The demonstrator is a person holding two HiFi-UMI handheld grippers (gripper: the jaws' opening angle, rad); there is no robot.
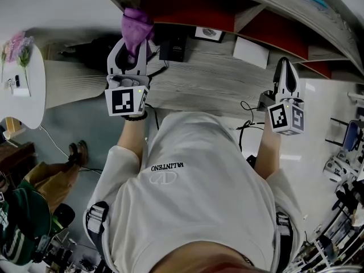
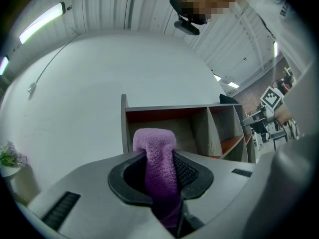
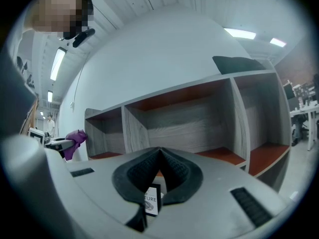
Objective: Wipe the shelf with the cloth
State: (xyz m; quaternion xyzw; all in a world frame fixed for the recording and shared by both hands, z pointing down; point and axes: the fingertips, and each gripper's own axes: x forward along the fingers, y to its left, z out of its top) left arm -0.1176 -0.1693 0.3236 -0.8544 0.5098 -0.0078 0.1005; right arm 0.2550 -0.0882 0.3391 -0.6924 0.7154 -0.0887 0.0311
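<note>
The left tongs (image 1: 132, 45) were clamped on the purple cloth (image 1: 137, 23), whose bunched upper end stood clear of the jaw tips. The cloth was held at the left end of the shelf (image 1: 196, 9); contact with the shelf could not be confirmed. In the left gripper view, the cloth (image 2: 155, 148) filled the gap between the 2 pads of the left tongs (image 2: 158, 159), with the shelf (image 2: 199, 126) beyond it. The wood-grain worktop (image 1: 210, 81) lay directly before the shelf. The right tongs (image 1: 286, 67) were held before the right part of the shelf. In the right gripper view, the right tongs (image 3: 159, 153) had their jaws pressed together with nothing gripped, facing the open compartments of the shelf (image 3: 174, 116).
</note>
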